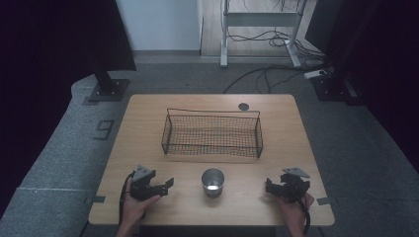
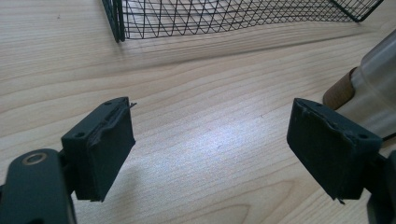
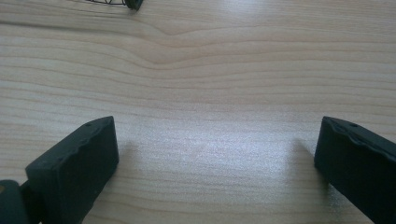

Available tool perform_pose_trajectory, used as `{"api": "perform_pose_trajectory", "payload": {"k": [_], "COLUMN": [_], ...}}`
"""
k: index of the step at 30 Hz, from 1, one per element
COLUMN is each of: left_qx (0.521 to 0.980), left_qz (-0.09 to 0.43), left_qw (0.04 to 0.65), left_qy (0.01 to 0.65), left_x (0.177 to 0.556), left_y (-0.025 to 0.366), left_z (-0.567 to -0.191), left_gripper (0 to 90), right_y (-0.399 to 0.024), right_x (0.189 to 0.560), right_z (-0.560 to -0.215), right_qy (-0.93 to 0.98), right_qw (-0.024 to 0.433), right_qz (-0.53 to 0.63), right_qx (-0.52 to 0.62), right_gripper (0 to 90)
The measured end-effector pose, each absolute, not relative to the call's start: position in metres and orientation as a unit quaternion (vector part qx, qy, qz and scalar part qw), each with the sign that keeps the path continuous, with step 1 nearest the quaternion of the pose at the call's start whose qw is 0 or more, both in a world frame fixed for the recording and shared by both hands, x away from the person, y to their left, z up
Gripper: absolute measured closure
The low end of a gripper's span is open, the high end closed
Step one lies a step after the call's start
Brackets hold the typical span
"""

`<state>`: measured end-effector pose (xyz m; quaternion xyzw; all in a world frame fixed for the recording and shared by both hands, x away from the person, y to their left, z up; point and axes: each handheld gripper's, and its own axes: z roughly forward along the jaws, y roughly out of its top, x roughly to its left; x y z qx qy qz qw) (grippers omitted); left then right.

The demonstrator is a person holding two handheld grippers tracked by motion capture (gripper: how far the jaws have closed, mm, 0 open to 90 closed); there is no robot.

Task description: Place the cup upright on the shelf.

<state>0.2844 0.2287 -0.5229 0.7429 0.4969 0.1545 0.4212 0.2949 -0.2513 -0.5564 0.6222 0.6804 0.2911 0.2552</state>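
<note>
A shiny metal cup stands upright near the table's front edge, midway between my two grippers. Behind it a black wire basket sits on the middle of the table, with nothing visible inside. My left gripper rests low over the wood to the left of the cup, its jaws apart with bare table between them. The cup's side shows just beyond its right jaw. My right gripper lies to the right of the cup, open over bare wood.
The light wooden table has a round grey cable port at its far edge. A basket corner peeks in at the top of the right gripper view. Dark stands and cables lie on the floor beyond.
</note>
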Motion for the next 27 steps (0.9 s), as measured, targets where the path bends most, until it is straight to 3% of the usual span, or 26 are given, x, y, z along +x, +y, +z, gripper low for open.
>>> {"api": "perform_pose_trajectory", "payload": {"k": [27], "left_qx": [0.736], "left_qz": [0.146], "left_qw": [0.477], "left_qy": [0.457], "left_x": [0.267], "left_y": [0.215], "left_z": [-0.503], "left_gripper": [16.3], "right_y": [-0.254], "right_x": [0.289], "right_z": [-0.556], "right_qy": [0.684], "right_qw": [0.258], "right_qz": [0.297], "right_qx": [0.615], "right_gripper": [4.4]}}
